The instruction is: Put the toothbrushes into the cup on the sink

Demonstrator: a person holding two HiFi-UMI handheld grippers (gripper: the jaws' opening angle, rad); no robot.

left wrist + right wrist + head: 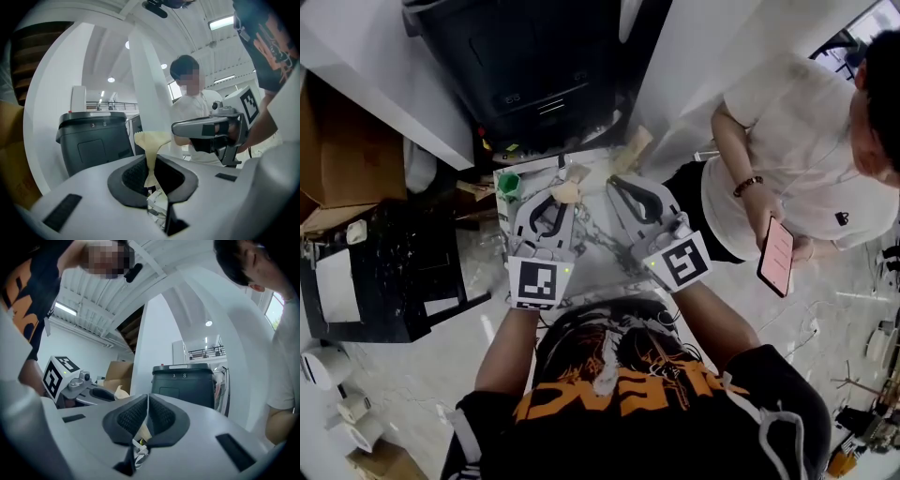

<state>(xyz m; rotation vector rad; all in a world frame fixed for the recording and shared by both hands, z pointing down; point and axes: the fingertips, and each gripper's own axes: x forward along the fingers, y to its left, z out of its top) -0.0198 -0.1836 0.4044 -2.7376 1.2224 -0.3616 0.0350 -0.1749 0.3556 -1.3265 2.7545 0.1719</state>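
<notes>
now the left tool (151, 180) clamps a cream toothbrush (151, 145) in its jaws; the right tool (147, 420) sits closed.

Black T-shirt (750, 394) with orange print

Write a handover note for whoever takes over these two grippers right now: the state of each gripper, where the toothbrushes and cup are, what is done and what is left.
Left gripper: shut on a cream toothbrush, whose end sticks out past the jaws.
Right gripper: jaws together, nothing clearly gripped.
Green cup: just ahead and left of the left gripper; its contents are too small to tell.
Second cream piece: probably the other toothbrush, beyond the right gripper's tip.
Done: one brush in hand.
Left: drop it in the cup, then likely fetch the other.
</notes>
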